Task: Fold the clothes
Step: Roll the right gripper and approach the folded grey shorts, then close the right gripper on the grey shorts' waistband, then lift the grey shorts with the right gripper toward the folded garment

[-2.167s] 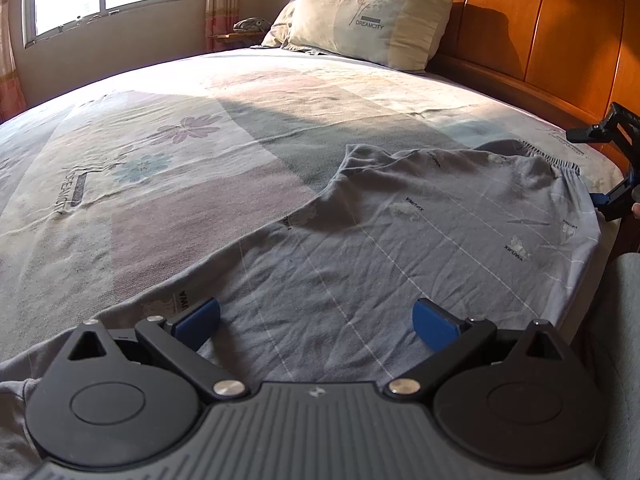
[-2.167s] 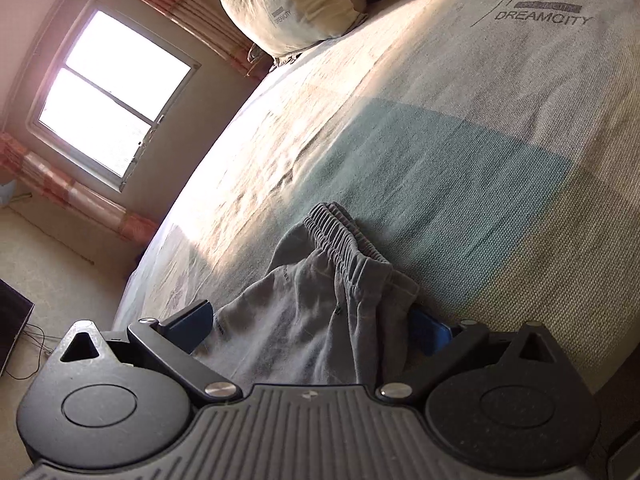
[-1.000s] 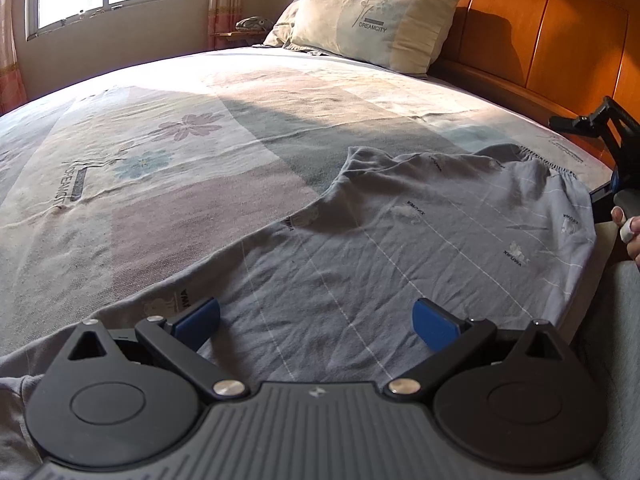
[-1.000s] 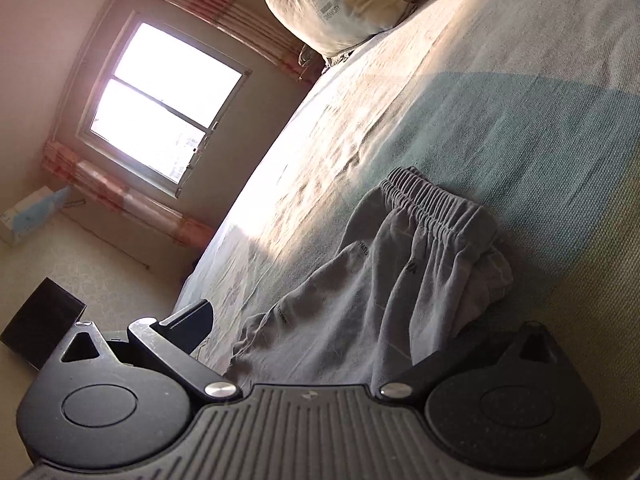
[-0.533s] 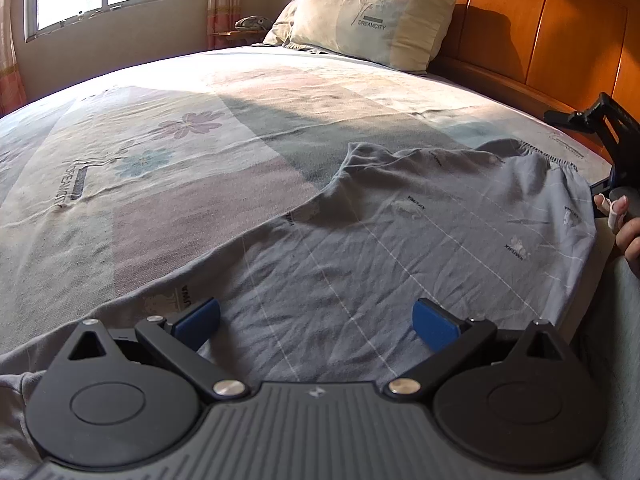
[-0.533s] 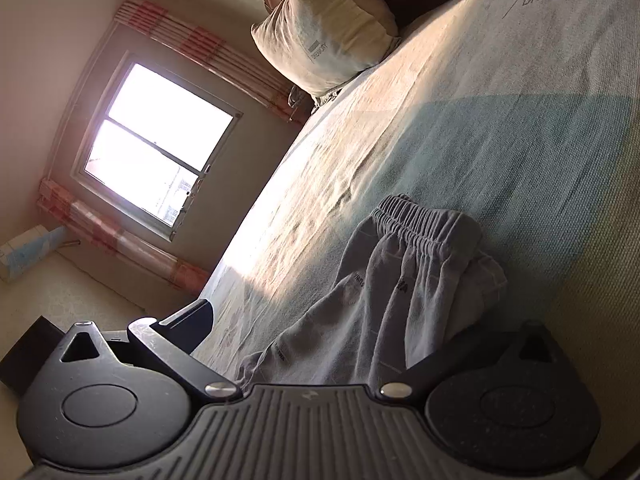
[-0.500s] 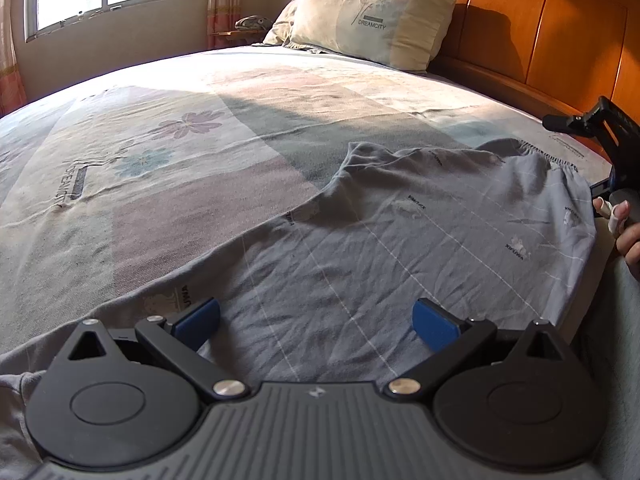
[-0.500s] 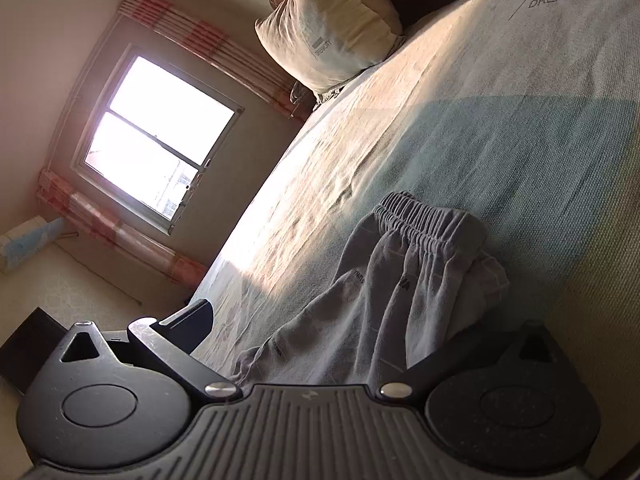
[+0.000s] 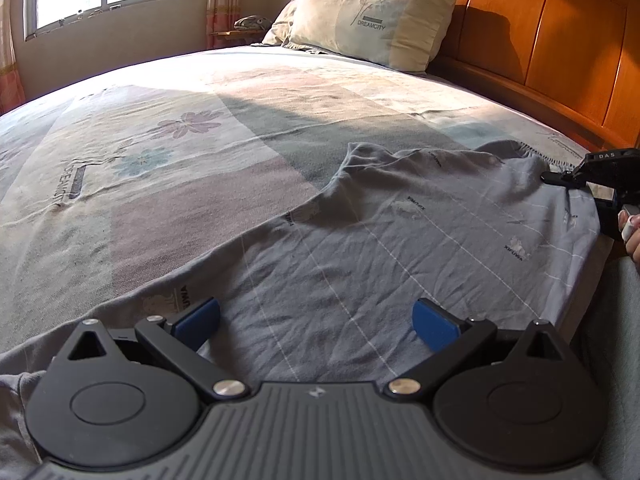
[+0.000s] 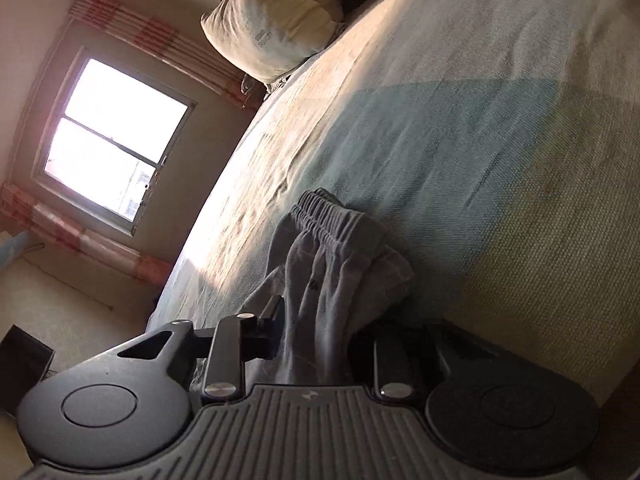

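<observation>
Grey pyjama trousers (image 9: 400, 248) lie spread along the near edge of the bed (image 9: 200, 152), long axis parallel to that edge, waistband toward the headboard (image 9: 560, 40). The right hand-held gripper (image 10: 316, 332) has clamped the waistband; the left hand-held gripper (image 9: 316, 320) hovers spread wide above the legs.

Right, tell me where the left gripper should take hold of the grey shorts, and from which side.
Grip the near leg hem of the grey shorts, just ahead of the open left gripper. Come in low from the bed's near edge, so one finger can slip under the hem. The cloth lies flat there, and the right gripper is shut on the waistband end.
</observation>
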`<state>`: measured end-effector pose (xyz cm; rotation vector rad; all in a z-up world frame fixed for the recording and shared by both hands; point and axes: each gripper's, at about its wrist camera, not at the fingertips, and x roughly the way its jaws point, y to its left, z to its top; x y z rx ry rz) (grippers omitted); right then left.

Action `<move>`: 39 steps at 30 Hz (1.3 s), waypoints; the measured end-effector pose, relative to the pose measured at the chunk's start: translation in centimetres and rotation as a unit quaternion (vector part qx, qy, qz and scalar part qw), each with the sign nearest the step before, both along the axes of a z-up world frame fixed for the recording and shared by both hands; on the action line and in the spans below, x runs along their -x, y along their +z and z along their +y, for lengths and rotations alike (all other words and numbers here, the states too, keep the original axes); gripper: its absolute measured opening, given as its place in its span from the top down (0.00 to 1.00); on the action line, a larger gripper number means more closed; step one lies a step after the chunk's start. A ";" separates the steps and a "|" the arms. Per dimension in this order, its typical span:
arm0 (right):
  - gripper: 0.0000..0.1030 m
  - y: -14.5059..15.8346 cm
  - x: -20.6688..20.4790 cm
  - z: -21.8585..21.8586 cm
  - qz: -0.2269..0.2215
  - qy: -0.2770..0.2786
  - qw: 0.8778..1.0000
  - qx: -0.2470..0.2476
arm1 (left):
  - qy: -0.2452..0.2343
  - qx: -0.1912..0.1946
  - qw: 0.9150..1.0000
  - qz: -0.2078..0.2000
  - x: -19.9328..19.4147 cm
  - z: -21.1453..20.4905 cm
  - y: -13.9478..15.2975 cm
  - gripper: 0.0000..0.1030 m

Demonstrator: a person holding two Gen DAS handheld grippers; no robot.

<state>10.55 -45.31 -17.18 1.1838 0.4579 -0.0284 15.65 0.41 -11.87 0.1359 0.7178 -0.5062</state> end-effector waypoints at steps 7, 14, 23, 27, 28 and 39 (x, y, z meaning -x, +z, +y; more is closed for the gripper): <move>0.73 1.2 -0.8 1.7 0.020 0.030 0.996 0.082 | -0.001 0.000 1.000 0.000 0.1 0.0 0.0 0.01; 0.94 1.1 -0.8 2.0 0.042 0.033 0.994 0.100 | -0.001 0.000 1.000 0.001 0.2 0.1 0.1 0.01; 0.91 2.8 -0.7 3.9 0.076 0.027 0.984 0.156 | -0.018 -0.003 1.000 0.006 1.4 -0.3 1.0 0.01; 0.91 4.8 -1.1 5.6 0.088 0.046 0.973 0.211 | -0.030 -0.008 0.999 0.009 2.3 -0.7 1.6 0.01; 0.91 5.4 -1.2 6.0 0.087 0.054 0.970 0.223 | -0.035 -0.006 0.999 0.007 2.9 -0.6 2.0 0.01; 0.91 12.0 -2.4 12.6 0.040 0.164 0.920 0.353 | -0.048 -0.025 0.998 0.027 5.7 2.7 6.3 0.01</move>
